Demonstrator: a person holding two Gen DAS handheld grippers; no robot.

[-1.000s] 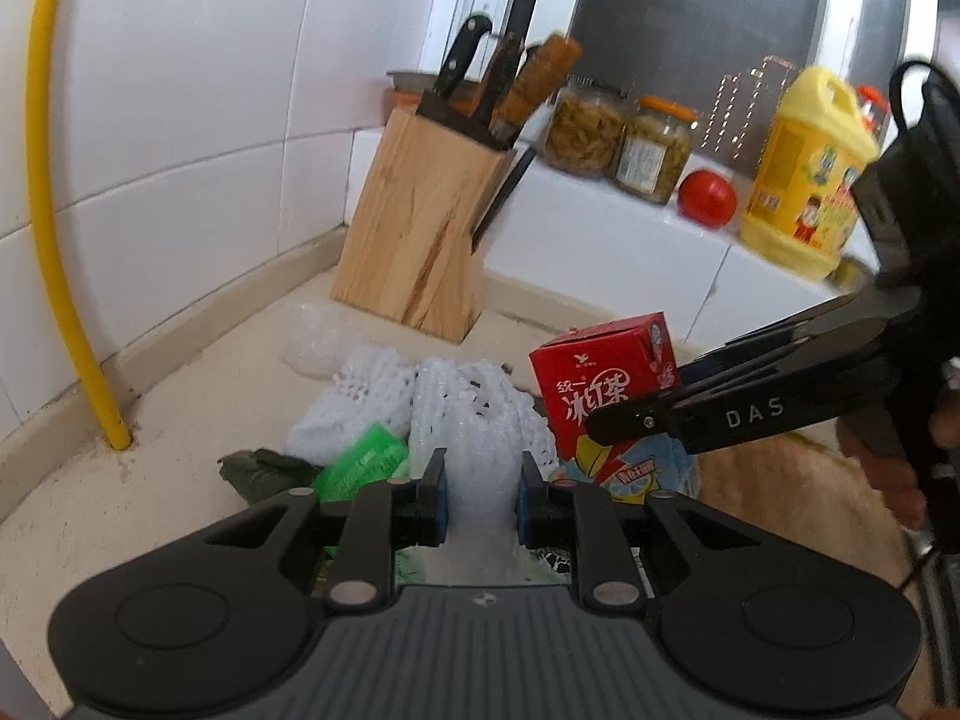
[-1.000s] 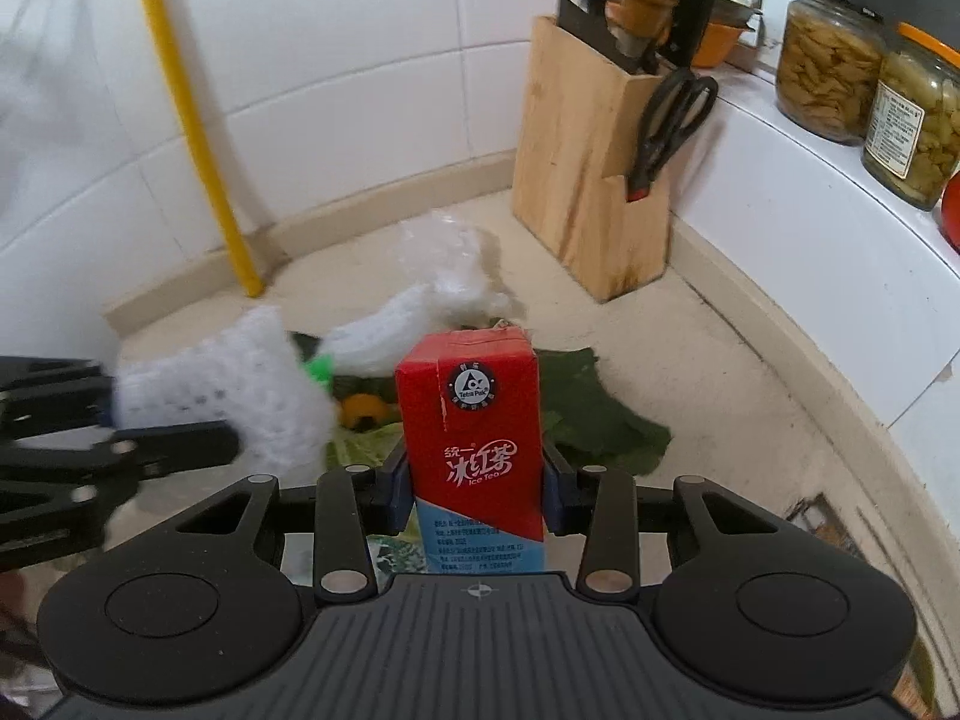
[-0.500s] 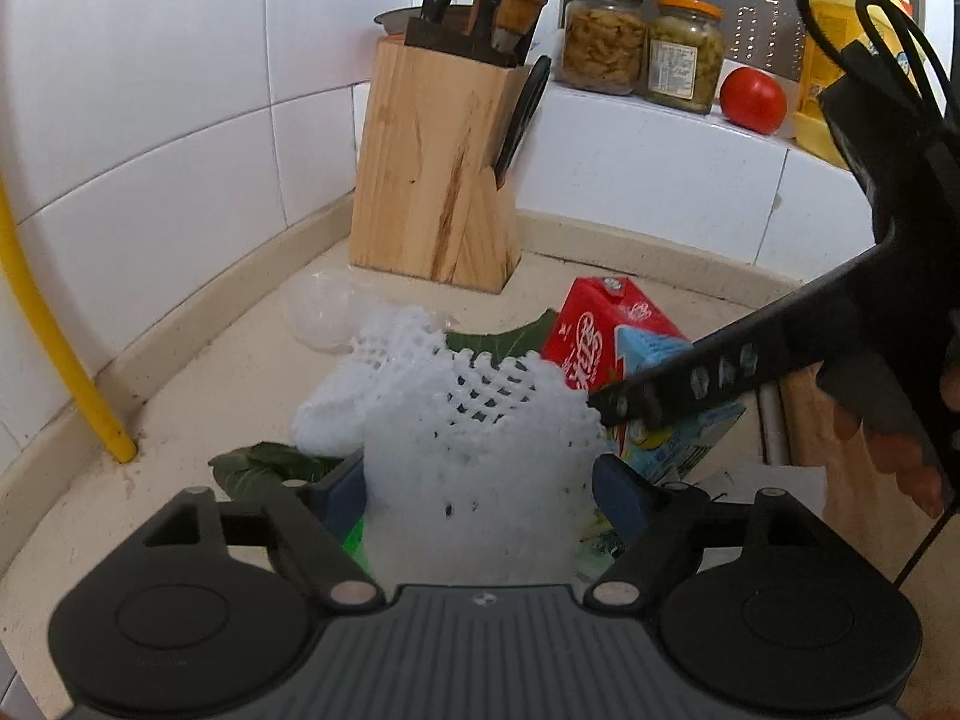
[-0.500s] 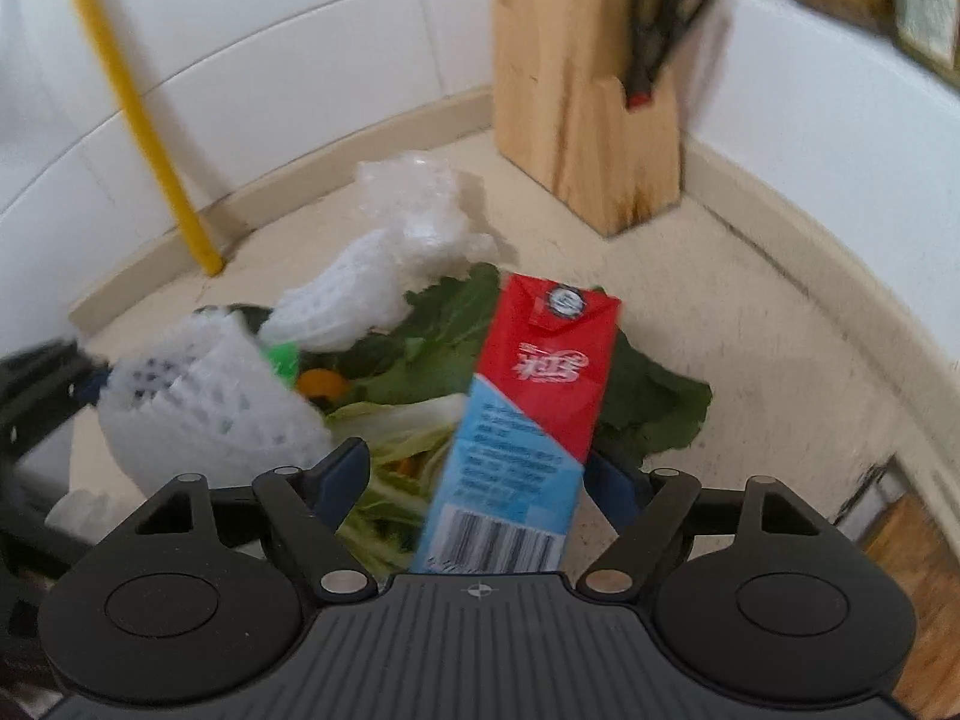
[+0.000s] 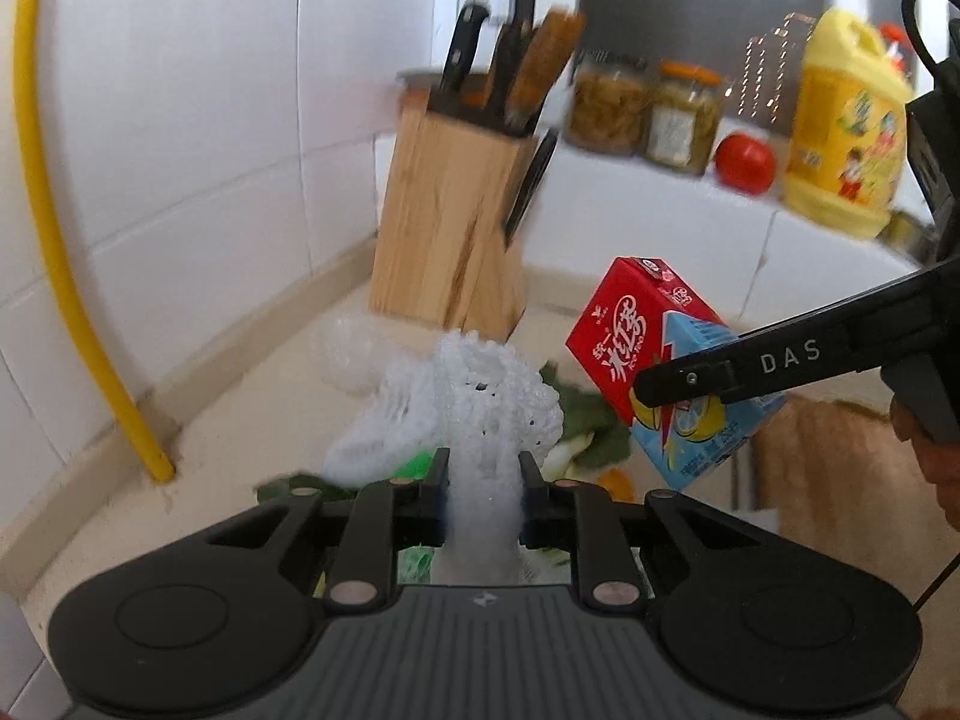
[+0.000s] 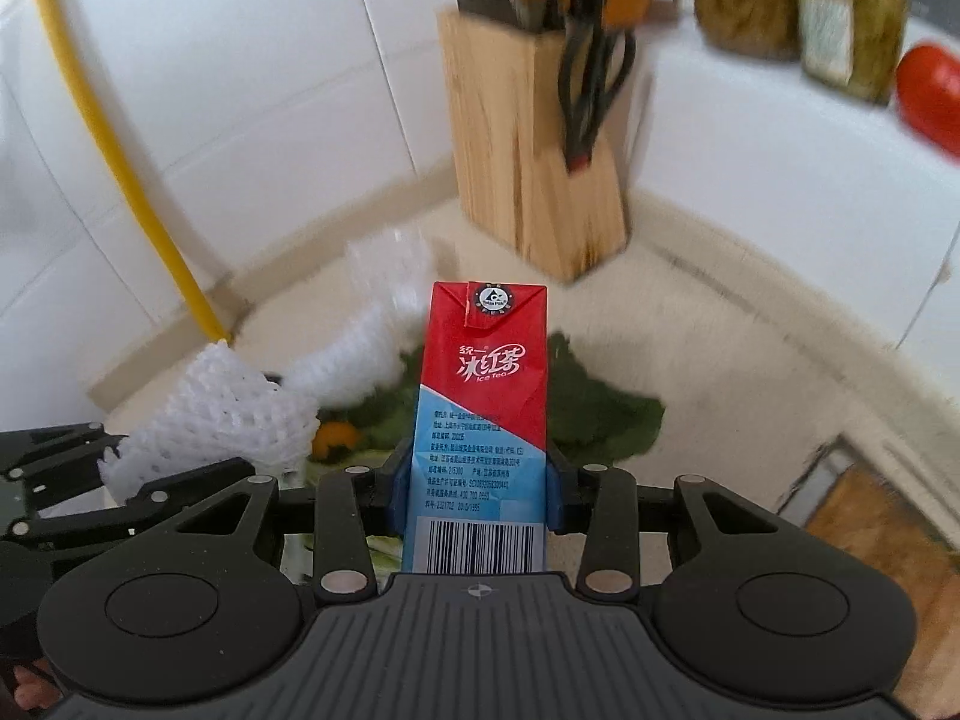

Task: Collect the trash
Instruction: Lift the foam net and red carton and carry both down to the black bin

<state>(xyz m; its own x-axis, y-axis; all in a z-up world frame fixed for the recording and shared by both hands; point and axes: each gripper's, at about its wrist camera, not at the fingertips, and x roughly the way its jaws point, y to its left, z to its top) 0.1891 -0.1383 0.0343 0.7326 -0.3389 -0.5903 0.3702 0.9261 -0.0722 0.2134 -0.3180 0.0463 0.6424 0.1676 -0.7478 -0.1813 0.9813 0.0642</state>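
Now both tools are loaded, their jaws having just closed again: the left gripper (image 5: 483, 501) is pinched nearly shut on a white foam fruit net (image 5: 486, 414) at the lower centre of its view, and the right gripper (image 6: 477, 495) stands partly open with its blue pads pressed on the sides of a red and blue ice tea carton (image 6: 480, 414), held upright at frame centre. Below them a heap of green leaf scraps (image 6: 600, 420) and another white net (image 6: 354, 348) lies on the beige counter (image 6: 720, 324). Likely the step is carrying both away; keep the squeeze steady, lift clear of the heap, and stay off the wooden knife block (image 6: 534, 162) behind.
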